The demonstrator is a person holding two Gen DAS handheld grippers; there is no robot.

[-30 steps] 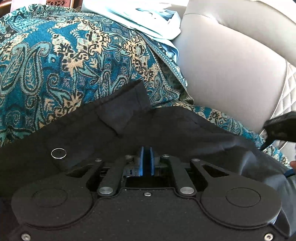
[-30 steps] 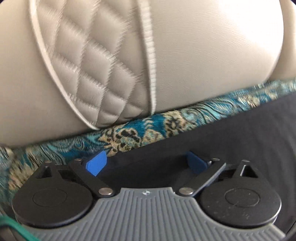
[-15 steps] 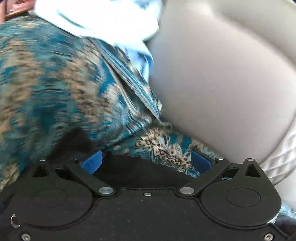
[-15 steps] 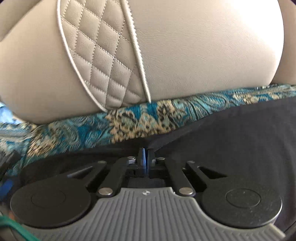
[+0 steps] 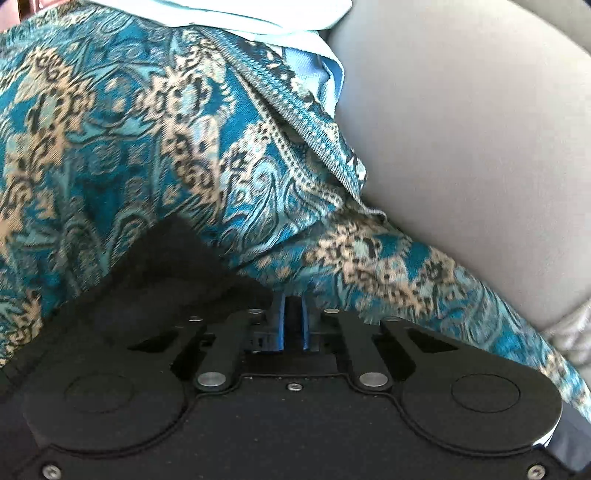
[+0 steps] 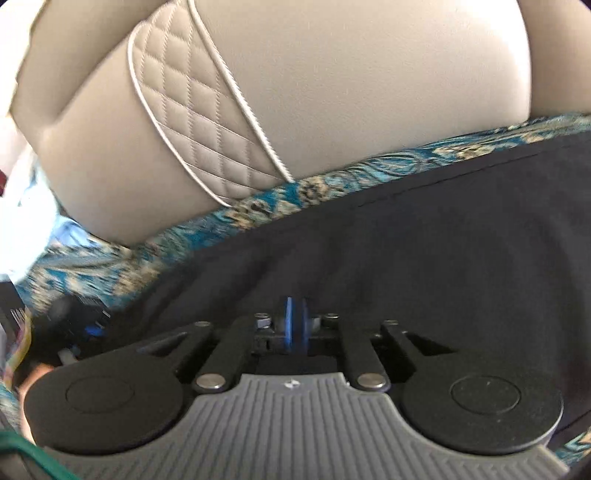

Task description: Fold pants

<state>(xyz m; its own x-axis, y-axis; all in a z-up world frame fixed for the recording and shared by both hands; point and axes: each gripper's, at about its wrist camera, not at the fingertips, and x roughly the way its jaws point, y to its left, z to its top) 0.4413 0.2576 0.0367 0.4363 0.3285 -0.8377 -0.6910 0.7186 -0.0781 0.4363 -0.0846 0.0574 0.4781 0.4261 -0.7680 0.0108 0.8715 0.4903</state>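
The black pants (image 6: 424, 251) lie on a teal paisley cover (image 5: 129, 147) over a sofa seat. In the right wrist view the pants fill the lower right, their far edge running along the cover. My right gripper (image 6: 294, 325) is shut on a fold of the pants. In the left wrist view a black corner of the pants (image 5: 170, 266) sits at the lower left. My left gripper (image 5: 294, 321) is shut, with dark pants fabric pinched between its blue pads.
The beige sofa back (image 5: 461, 129) rises right behind the cover, with a quilted panel (image 6: 199, 133) in the right wrist view. A light blue cloth (image 5: 258, 18) lies at the top of the left wrist view. The paisley cover also shows in the right wrist view (image 6: 258, 210).
My left gripper opened, shifted along the pants edge toward the sofa back and has shut again on it. My right gripper shut on the pants and has drawn back, showing more black fabric.
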